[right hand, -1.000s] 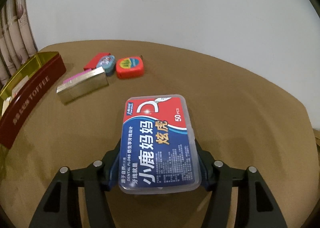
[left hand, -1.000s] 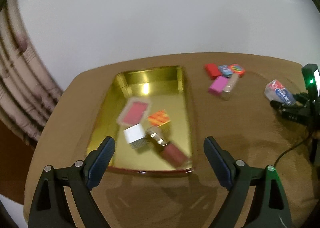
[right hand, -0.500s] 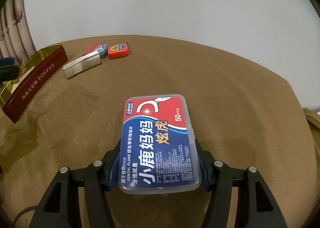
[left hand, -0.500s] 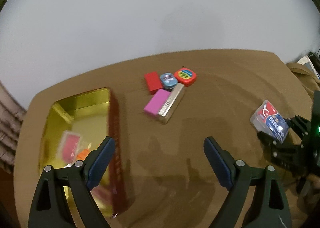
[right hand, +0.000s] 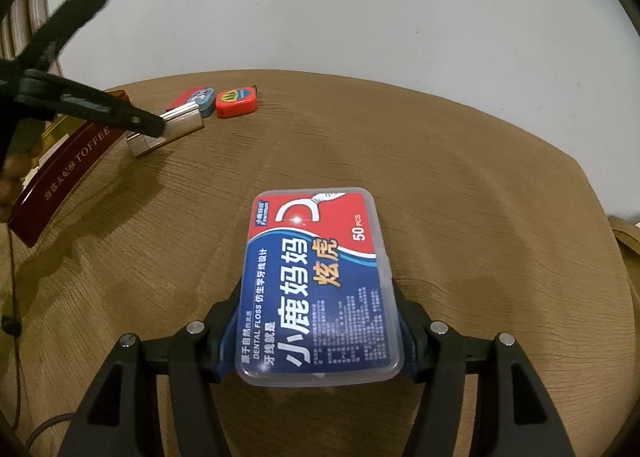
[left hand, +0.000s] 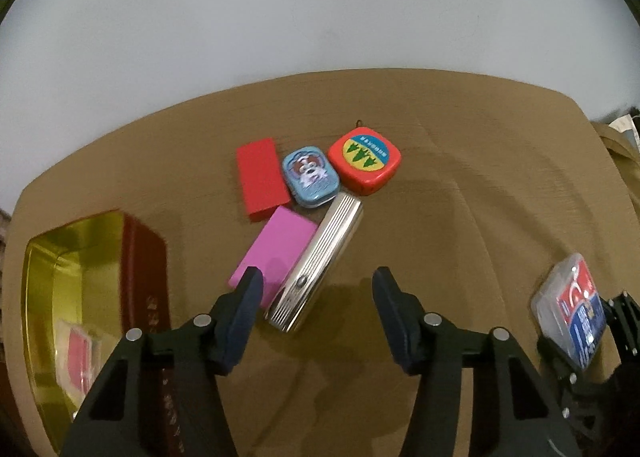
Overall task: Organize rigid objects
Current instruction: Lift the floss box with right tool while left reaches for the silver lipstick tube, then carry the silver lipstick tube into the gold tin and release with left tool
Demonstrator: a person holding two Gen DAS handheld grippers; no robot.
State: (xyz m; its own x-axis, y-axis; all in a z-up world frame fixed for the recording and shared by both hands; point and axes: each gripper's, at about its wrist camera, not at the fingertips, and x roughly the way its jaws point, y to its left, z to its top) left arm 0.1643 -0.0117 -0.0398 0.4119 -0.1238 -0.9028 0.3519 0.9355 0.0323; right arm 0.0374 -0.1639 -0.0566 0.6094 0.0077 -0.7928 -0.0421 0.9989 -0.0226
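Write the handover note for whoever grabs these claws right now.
Left claw: jaws have just been closing, pads not yet pressing, over the near end of the silver case.
Right claw: shut on the dental floss box, above the table.
Done: a few items lie in the gold tin.
Left: silver case, pink box, red box, blue tin, orange tape measure, floss box.

Your right tool (right hand: 316, 331) clamps the dental floss box (right hand: 316, 289) above the table (right hand: 460, 177), while your left tool (right hand: 154, 127) reaches the silver case (right hand: 176, 127).
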